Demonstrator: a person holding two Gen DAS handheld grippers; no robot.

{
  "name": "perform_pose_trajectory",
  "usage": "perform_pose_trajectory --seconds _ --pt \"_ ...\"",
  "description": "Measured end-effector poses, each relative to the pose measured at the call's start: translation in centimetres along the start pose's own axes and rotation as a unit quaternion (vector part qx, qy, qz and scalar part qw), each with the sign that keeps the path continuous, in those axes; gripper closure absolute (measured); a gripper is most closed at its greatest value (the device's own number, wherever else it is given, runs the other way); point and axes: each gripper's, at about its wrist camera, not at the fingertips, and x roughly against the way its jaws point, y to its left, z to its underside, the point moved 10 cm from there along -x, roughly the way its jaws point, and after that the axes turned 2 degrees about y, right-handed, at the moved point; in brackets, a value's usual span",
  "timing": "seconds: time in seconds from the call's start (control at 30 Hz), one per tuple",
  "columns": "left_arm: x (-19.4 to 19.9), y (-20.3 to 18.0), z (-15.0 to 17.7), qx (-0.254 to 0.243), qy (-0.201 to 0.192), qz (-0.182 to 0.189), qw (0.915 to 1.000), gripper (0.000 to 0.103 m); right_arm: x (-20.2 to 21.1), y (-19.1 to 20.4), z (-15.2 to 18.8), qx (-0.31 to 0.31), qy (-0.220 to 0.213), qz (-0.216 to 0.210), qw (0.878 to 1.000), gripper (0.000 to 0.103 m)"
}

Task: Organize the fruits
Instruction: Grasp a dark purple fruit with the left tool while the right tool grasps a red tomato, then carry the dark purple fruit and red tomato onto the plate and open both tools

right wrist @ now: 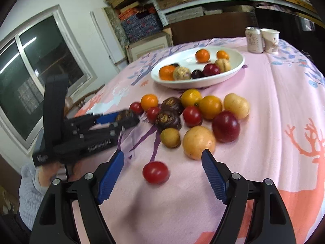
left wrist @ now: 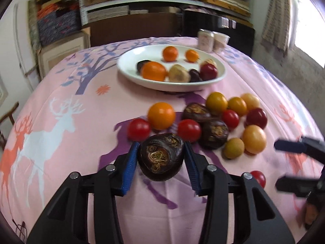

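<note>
Plate [left wrist: 130, 65] is lying straight ahead of your left gripper [left wrist: 161, 156], on the far side of the loose fruit pile on the table [left wrist: 71, 152]. You are gripping a dark wrinkled fruit [left wrist: 161, 156] between its blue pads, near the table's front. Your right gripper [right wrist: 162, 162] is hanging open over a red tomato [right wrist: 155, 171], holding nothing.

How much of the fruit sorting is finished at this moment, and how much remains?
Partly done: the white plate already holds several fruits. In hand: the left gripper is closed on a dark brown fruit. Left: over a dozen loose fruits on the tablecloth, including a red tomato before the open, empty right gripper.
</note>
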Motion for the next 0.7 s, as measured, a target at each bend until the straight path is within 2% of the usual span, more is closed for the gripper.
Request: perform_pose_trajectory --seconds 0.1,0.2,0.23,0.33,0.4,0.47,0.5,0.7 --pt "-0.3 0.9 0.1 0.021 0.007 0.003 0.9998 0.059 -1.4 1.1 1.2 0.031 0.045 0.006 0.999 0.024" --pt "-0.3 0.5 0.2 0.009 0.007 0.002 0.9999 0.059 -2.4 1.9 1.9 0.067 0.068 0.040 0.995 0.025" --pt "-0.3 0.4 0.2 0.006 0.007 0.002 1.0000 0.059 -2.6 1.9 2.1 0.074 0.072 0.055 0.993 0.029" --pt "-0.3 0.3 0.3 0.005 0.008 0.003 1.0000 0.059 -3.1 2.2 2.4 0.084 0.082 0.075 0.990 0.052" --pt "-0.3 0.3 0.3 0.006 0.008 0.003 0.9999 0.059 -3.3 2.4 2.6 0.086 0.083 0.085 0.989 0.057" --pt "-0.3 0.3 0.3 0.004 0.007 0.003 1.0000 0.059 -3.5 2.5 2.6 0.092 0.082 0.097 0.988 0.070" --pt "-0.3 0.2 0.3 0.002 0.007 0.002 1.0000 0.059 -3.4 2.5 2.6 0.093 0.079 0.106 0.987 0.072" --pt "0.1 0.0 0.2 -0.006 -0.002 -0.003 1.0000 0.059 -2.0 2.3 1.8 0.077 0.041 0.098 0.991 0.073"
